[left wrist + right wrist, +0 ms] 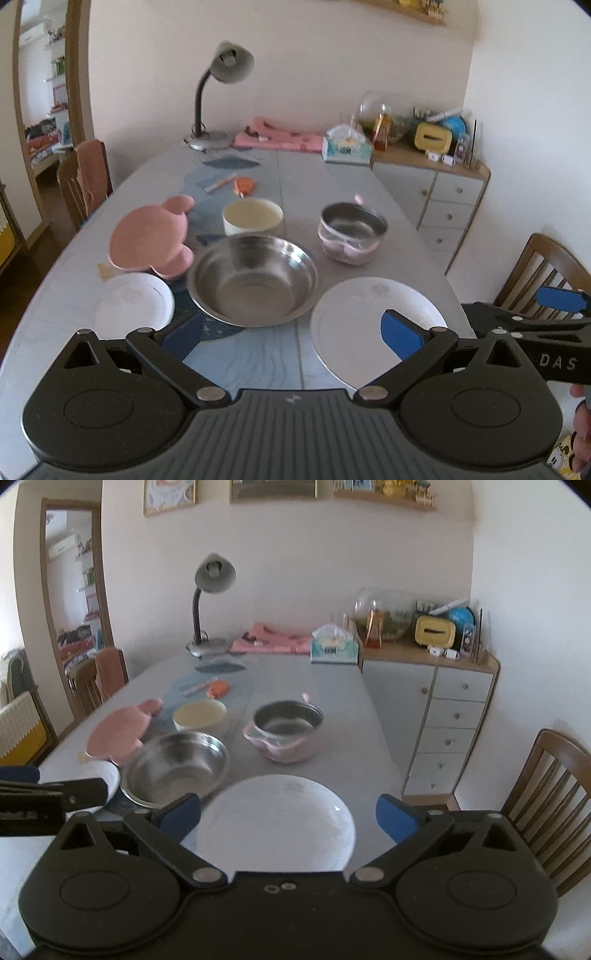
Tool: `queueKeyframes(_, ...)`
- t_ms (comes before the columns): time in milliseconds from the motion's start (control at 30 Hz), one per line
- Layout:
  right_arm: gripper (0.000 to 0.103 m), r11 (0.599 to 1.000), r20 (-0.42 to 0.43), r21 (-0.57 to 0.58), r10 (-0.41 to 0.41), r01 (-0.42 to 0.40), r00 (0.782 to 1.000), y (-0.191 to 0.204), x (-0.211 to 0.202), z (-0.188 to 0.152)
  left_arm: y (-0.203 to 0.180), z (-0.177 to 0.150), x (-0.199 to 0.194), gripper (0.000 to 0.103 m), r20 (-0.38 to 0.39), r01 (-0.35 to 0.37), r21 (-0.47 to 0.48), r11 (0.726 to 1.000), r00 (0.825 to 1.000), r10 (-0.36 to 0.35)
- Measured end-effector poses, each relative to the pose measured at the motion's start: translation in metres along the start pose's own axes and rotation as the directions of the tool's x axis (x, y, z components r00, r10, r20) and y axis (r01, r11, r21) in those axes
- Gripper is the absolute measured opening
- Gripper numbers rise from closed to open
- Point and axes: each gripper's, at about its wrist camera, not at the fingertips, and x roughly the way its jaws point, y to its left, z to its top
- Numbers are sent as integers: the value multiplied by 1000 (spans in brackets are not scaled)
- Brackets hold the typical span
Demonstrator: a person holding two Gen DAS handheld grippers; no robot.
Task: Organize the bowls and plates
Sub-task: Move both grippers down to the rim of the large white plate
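Observation:
A large steel bowl [253, 278] [177, 766] sits mid-table. Left of it lie a small white plate [135, 301] [105, 773] and a pink bear-shaped plate [151, 238] [118, 731]. Behind stand a cream bowl [253, 216] [199, 714] and a steel bowl in a pink holder [351, 232] [284, 731]. A large white plate [369, 325] [277, 823] lies near the front edge. My left gripper [291, 334] is open, hovering in front of the large steel bowl. My right gripper [288, 816] is open above the large white plate; in the left wrist view the right gripper [546, 317] shows at the right edge.
The grey table [332, 184] carries a desk lamp [218, 99], pink cloth [277, 138], tissue box [347, 147] and an orange item [243, 186] at the back. A cabinet [443, 709] stands right, with wooden chairs [546, 794] [86, 181] on both sides.

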Motion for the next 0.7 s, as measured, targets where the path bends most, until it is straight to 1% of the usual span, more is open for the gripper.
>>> queueKeyframes(133, 100, 999, -56, -28, 23, -25, 998, -22, 30, 5, -12, 1, 25, 103, -35, -14, -12, 1000, 999, 14)
queueKeyframes(233, 99, 998, -90, -59, 15, -21, 996, -36, 52, 6, -18, 0, 41, 103, -40, -34, -30, 999, 999, 33)
queueKeyframes(367, 96, 996, -141, -79, 21, -32, 990, -54, 85, 8, -20, 1, 69, 103, -76, -61, -48, 997, 995, 58)
queueKeyframes(500, 88, 996, -205, -66, 37, -51, 978, -73, 113, 6, -24, 0, 94, 102, -119, -95, -39, 995, 989, 90)
queueKeyframes(567, 84, 997, -234, -57, 41, -56, 971, -81, 125, 6, -26, -1, 102, 102, -136, -85, -41, 996, 988, 79)
queueKeyframes(633, 82, 996, -264, -41, 63, -76, 962, -87, 135, 7, -28, -1, 111, 102, -156, -74, -50, 996, 986, 65)
queueKeyframes(667, 79, 996, -278, -36, 70, -83, 958, -89, 139, 8, -30, -2, 115, 100, -162, -72, -48, 996, 985, 64)
queueKeyframes(700, 77, 995, -289, -34, 75, -89, 955, -91, 143, 8, -32, -2, 120, 94, -170, -67, -35, 997, 984, 60)
